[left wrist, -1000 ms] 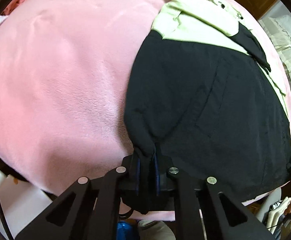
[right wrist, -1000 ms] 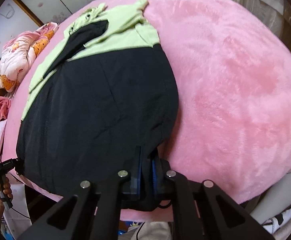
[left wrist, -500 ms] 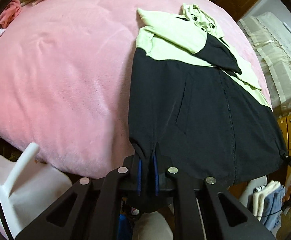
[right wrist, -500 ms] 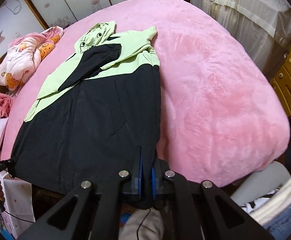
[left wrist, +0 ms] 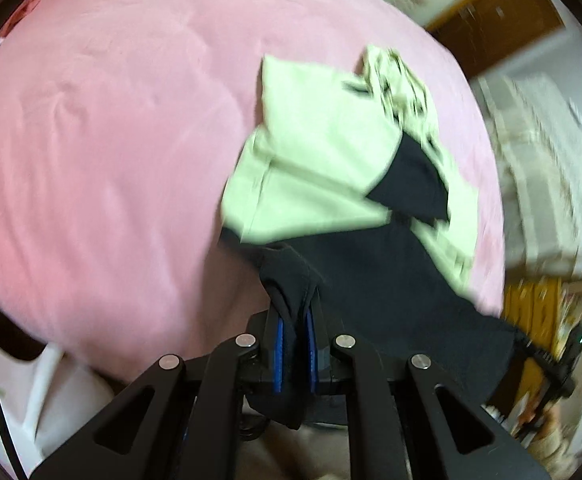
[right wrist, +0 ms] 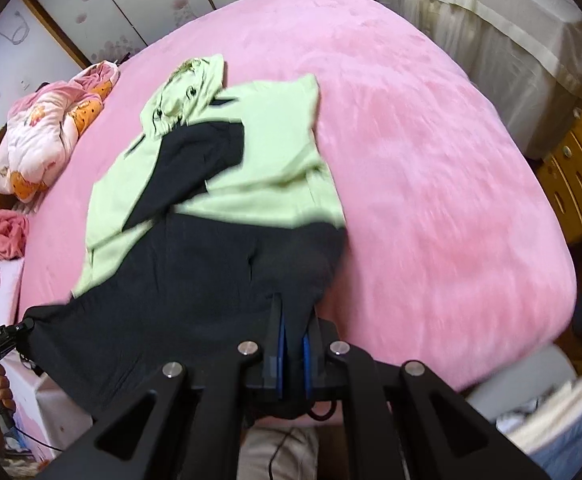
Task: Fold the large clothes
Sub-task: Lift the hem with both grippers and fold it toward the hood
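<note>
Left wrist view — left gripper (left wrist: pixel 293 330) clamped on a bottom corner of the black-and-green jacket (left wrist: pixel 371 264); the garment runs straight away from the jaws across the pink bed (left wrist: pixel 111 140), green top and hood farthest

Right wrist view — right gripper (right wrist: pixel 293 334) pinches the other hem corner; jacket's long axis points up-bed, so the fold likely carries the hem forward to the green part
</note>
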The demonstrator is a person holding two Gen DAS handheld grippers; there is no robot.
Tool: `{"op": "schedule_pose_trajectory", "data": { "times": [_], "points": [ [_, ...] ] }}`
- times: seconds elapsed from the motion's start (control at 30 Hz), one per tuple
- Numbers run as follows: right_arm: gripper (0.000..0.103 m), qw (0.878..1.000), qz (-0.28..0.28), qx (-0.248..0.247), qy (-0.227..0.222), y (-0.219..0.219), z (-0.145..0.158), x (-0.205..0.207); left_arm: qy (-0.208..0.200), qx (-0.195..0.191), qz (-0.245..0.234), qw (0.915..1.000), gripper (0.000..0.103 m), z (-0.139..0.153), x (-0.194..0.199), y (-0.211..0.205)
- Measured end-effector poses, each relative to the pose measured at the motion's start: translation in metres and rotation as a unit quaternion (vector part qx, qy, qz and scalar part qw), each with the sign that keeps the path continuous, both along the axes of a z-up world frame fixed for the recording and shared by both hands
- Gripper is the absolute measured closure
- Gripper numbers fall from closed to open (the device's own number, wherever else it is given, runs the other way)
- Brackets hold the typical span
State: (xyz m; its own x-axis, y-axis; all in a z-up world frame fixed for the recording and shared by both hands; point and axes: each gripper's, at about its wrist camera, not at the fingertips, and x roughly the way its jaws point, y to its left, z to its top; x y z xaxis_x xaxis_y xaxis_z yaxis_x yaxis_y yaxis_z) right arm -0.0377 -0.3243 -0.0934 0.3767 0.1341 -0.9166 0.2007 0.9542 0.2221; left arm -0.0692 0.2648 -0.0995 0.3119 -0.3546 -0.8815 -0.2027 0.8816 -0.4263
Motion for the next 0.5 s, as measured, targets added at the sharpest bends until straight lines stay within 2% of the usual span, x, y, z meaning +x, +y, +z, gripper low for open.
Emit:
{"op": "schedule_pose_trajectory", "data": {
  "times": [0.17, 0.23, 0.27, 0.33, 0.37, 0.4, 0.43, 0.47, 0.5],
  "points": [
    [0.097, 1.0, -0.003, 0.03, -0.01, -0.016, 0.006, 0.107, -0.017, -0.01, 0.056, 0.9982, 0.095, 0.004, 0.091, -0.001],
    [0.096, 0.999, -0.004, 0.033, -0.011, -0.02, 0.005, 0.147, -0.032, -0.003, 0.07, 0.9971, 0.093, 0.005, 0.135, -0.005],
    [0.094, 0.999, -0.007, 0.032, -0.013, -0.022, 0.003, 0.174, -0.033, 0.005, 0.072, 0.9969, 0.085, 0.004, 0.151, -0.008],
    [0.09, 0.999, -0.022, 0.038, -0.014, -0.027, -0.001, 0.209, -0.029, 0.021, 0.081, 0.9961, 0.053, 0.0, 0.19, -0.01],
    [0.083, 0.998, -0.032, 0.048, -0.011, -0.03, -0.005, 0.226, -0.025, 0.022, 0.084, 0.9959, 0.027, -0.003, 0.203, -0.01],
    [0.077, 0.998, -0.039, 0.053, -0.011, -0.03, -0.01, 0.237, -0.023, 0.021, 0.089, 0.9956, 0.02, -0.007, 0.217, -0.01],
    [0.064, 0.998, -0.045, 0.052, -0.015, -0.029, -0.014, 0.247, -0.025, 0.019, 0.091, 0.9954, 0.02, -0.012, 0.232, -0.01],
    [0.059, 0.998, -0.045, 0.048, -0.02, -0.028, -0.018, 0.256, -0.024, 0.018, 0.086, 0.9958, 0.02, -0.017, 0.241, -0.011],
    [0.059, 0.998, -0.042, 0.045, -0.022, -0.026, -0.022, 0.261, -0.018, 0.022, 0.079, 0.9965, 0.02, -0.025, 0.252, -0.012]
  ]
}}
